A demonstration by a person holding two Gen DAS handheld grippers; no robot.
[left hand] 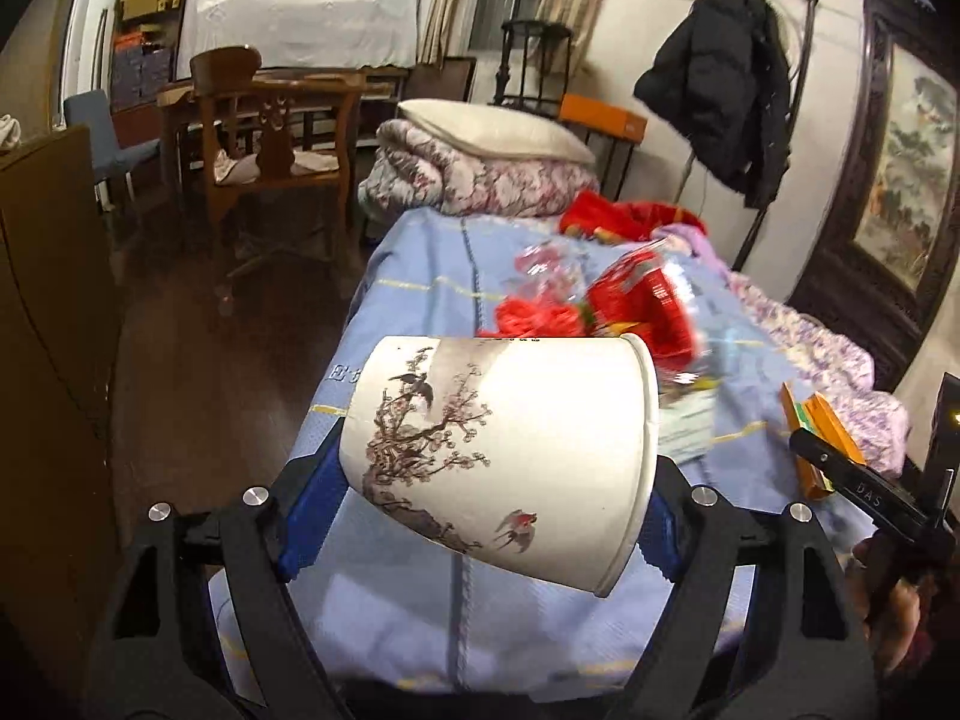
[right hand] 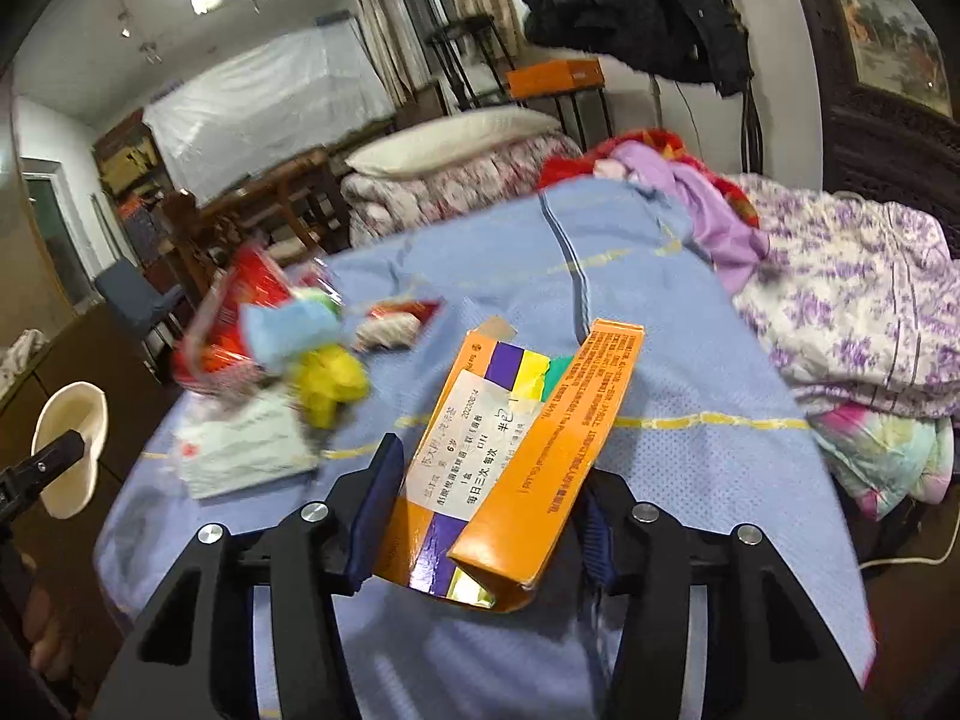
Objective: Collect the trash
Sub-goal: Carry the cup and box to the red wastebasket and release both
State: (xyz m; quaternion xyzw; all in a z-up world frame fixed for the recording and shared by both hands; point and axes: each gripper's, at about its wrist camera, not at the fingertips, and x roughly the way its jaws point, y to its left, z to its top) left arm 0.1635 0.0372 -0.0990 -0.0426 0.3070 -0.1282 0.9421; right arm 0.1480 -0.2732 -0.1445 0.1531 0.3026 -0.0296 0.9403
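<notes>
A light blue quilted bedspread is covering the bed in a cluttered bedroom. The left gripper is clamping a white paper cup printed with blossom and birds, lying sideways, mouth facing right. The right gripper is pinching an opened orange cardboard medicine box, its long axis running forward. A loose pile of red wrappers and crumpled paper is lying ahead, between both grippers, seemingly nearer the left.

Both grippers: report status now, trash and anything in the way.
Left gripper shut on paper cup. Right gripper shut on orange box. Wrappers loose on bed. Nothing blocking.
</notes>
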